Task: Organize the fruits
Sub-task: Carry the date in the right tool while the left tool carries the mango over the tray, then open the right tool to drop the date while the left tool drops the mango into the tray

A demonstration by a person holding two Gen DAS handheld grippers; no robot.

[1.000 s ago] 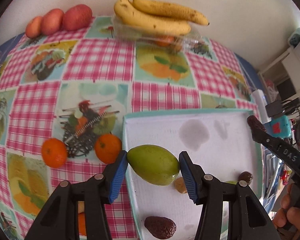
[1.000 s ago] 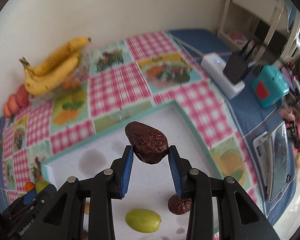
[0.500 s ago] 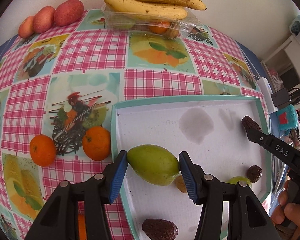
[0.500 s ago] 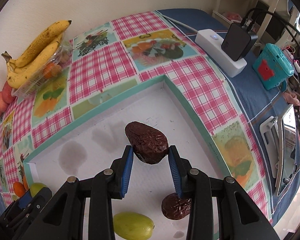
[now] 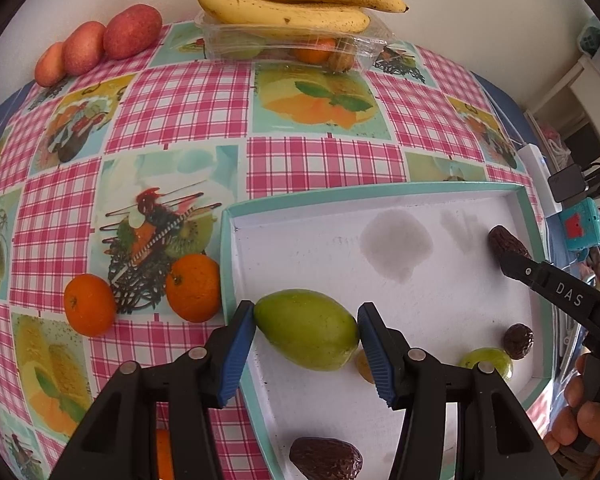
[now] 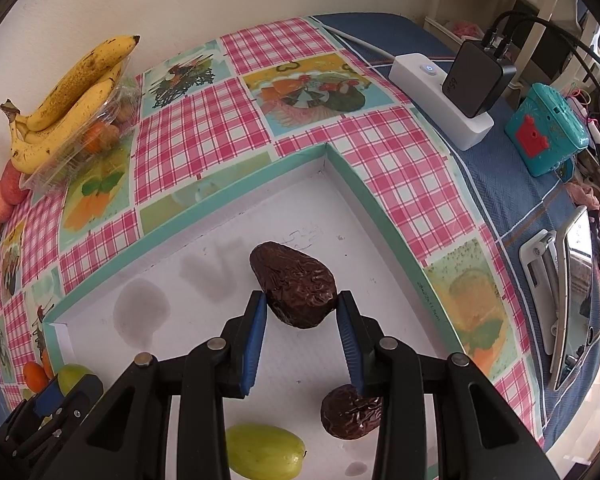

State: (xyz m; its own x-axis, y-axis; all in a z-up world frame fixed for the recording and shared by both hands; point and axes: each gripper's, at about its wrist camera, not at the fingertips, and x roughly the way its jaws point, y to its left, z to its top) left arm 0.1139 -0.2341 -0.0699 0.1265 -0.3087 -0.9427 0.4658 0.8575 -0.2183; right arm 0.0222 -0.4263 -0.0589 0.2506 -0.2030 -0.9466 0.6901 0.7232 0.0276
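My left gripper (image 5: 306, 330) is shut on a green mango-like fruit (image 5: 307, 329), held over the left part of the white tray (image 5: 420, 192) with its teal rim. My right gripper (image 6: 302, 322) is shut on a dark wrinkled date (image 6: 294, 289) above the tray's far right area; that date (image 5: 504, 242) also shows in the left wrist view. Inside the tray lie another date (image 6: 350, 416), a small green fruit (image 6: 264, 454) and, near the front edge, a third date (image 5: 326, 458). Two oranges (image 5: 194, 286) sit on the cloth left of the tray.
Bananas (image 5: 296, 4) rest on a clear plastic box (image 5: 288, 46) at the back wall, with red-orange fruits (image 5: 132, 30) to their left. A white power strip with a black charger (image 6: 460, 76) and a teal toy (image 6: 548, 128) stand right of the checked tablecloth. A hand (image 5: 576, 424) holds the right gripper.
Both grippers have come lower and closer to the tray while keeping hold of their fruit. The right gripper with the date has moved in over the tray's far right part.
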